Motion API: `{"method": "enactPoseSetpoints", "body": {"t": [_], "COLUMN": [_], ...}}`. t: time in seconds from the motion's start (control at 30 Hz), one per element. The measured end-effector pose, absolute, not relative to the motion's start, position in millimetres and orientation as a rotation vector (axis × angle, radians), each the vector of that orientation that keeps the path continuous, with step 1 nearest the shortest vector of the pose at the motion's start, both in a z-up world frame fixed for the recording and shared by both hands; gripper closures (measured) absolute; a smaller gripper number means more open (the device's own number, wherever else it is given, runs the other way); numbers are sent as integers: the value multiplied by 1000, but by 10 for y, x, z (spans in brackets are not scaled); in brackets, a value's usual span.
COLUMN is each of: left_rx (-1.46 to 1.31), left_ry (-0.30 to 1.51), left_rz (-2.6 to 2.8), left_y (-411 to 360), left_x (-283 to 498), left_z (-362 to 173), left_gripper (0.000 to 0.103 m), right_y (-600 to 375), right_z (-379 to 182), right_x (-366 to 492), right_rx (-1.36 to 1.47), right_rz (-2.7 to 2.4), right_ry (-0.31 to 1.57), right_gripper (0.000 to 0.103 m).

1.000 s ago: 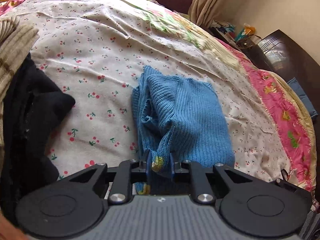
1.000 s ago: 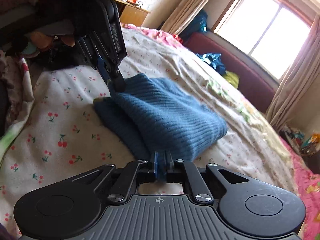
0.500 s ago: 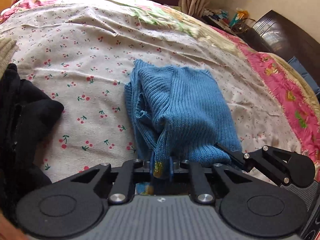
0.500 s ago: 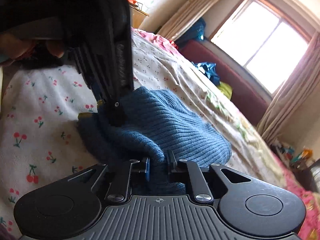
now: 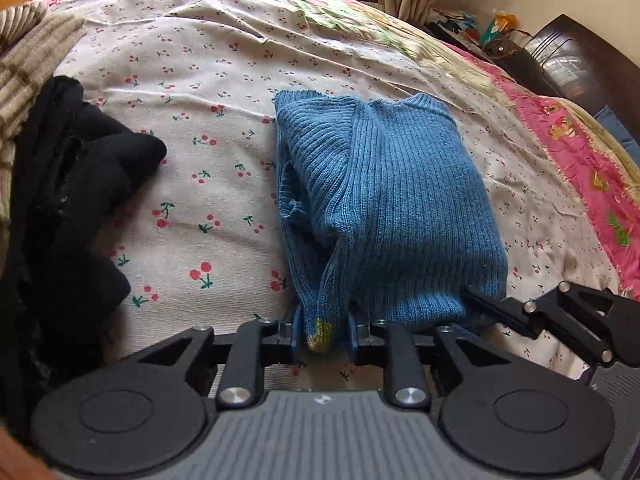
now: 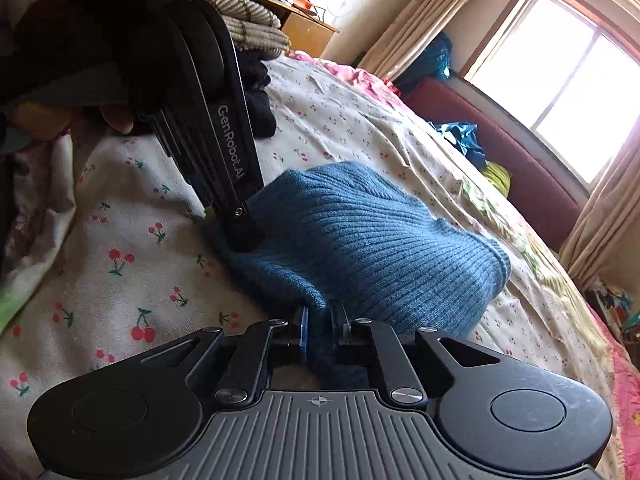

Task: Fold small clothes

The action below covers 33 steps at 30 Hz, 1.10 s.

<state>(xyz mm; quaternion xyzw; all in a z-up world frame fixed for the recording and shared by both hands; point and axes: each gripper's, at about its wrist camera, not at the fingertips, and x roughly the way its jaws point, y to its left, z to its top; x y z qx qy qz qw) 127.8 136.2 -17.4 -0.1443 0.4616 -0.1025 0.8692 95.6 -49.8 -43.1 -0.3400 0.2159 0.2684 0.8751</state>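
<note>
Left-wrist view showed the blue sweater (image 5: pixel 392 208) lying folded in a thick bundle on the bed (image 5: pixel 208 80), on a white sheet printed with small cherries. The left gripper (image 5: pixel 323 330) had its blue-padded fingers closed on a narrow, gathered piece of the sweater's near edge, where a yellow-green patch showed between them. At the lower right of that view the right gripper (image 5: pixel 476 300) reached in from the side, its fingertips hidden at the bundle's near right corner. A heap of black clothes (image 5: pixel 68 208) lay to the left of the sweater, apart from it, with a beige striped knit (image 5: pixel 28 64) behind the heap at the left rim. A pink floral border (image 5: pixel 580 148) ran along the far right side of the bed, and a dark cabinet (image 5: pixel 576 64) stood beyond it. Right-wrist view showed the right gripper (image 6: pixel 320 330) pinching a fold of the sweater (image 6: pixel 360 236) at the bundle's near edge, the knit bunched up between the two fingers. Across the bundle, the left gripper (image 6: pixel 236 216) came down at a slant from the upper left, its tip pressed into the sweater's far corner; whether its fingers were together could not be told from this side. Behind it sat the black clothes (image 6: pixel 260 96) and the striped knit (image 6: pixel 248 28). A bright window (image 6: pixel 576 72) with pale curtains (image 6: pixel 420 16) stood beyond the bed, above a dark red bench (image 6: pixel 500 160).
</note>
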Motion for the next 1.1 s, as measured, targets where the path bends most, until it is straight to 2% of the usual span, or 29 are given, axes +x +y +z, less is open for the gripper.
{"method": "enactPoseSetpoints", "body": {"t": [0.03, 0.27, 0.37, 0.53, 0.6, 0.7, 0.8, 0.93, 1.03, 1.1], "left_rx": [-282, -215, -176, -163, -111, -144, -154, -155, -141, -173], "left_ry": [959, 876, 809, 790, 836, 841, 836, 758, 715, 755], "left_rz": [-216, -227, -242, -282, -255, -275, -267, -266, -246, -239], "left_y": [1370, 1444, 1264, 970, 932, 1039, 1080, 1029, 941, 939], "left_x": [1242, 985, 1123, 1496, 1562, 1476, 1373, 1410, 1576, 1675], "left_z": [-125, 215, 296, 128, -72, -160, -51, 120, 116, -15], "left_gripper": [61, 59, 58, 58, 58, 58, 58, 57, 56, 56], "right_y": [-554, -1096, -1114, -992, -971, -1032, -1171, -1356, -1350, -1291], "right_z": [-371, 67, 55, -118, -243, -355, -158, 157, 186, 100], "right_x": [918, 762, 945, 1275, 1329, 1367, 1387, 1554, 1867, 2083], "right_rx": [-702, -532, -486, -407, -459, -468, -338, -167, -113, -117], "right_rz": [561, 493, 436, 419, 390, 417, 451, 427, 372, 352], "right_ry": [446, 467, 465, 520, 552, 611, 648, 605, 586, 594], "right_gripper": [82, 81, 81, 81, 72, 69, 69, 67, 66, 66]}}
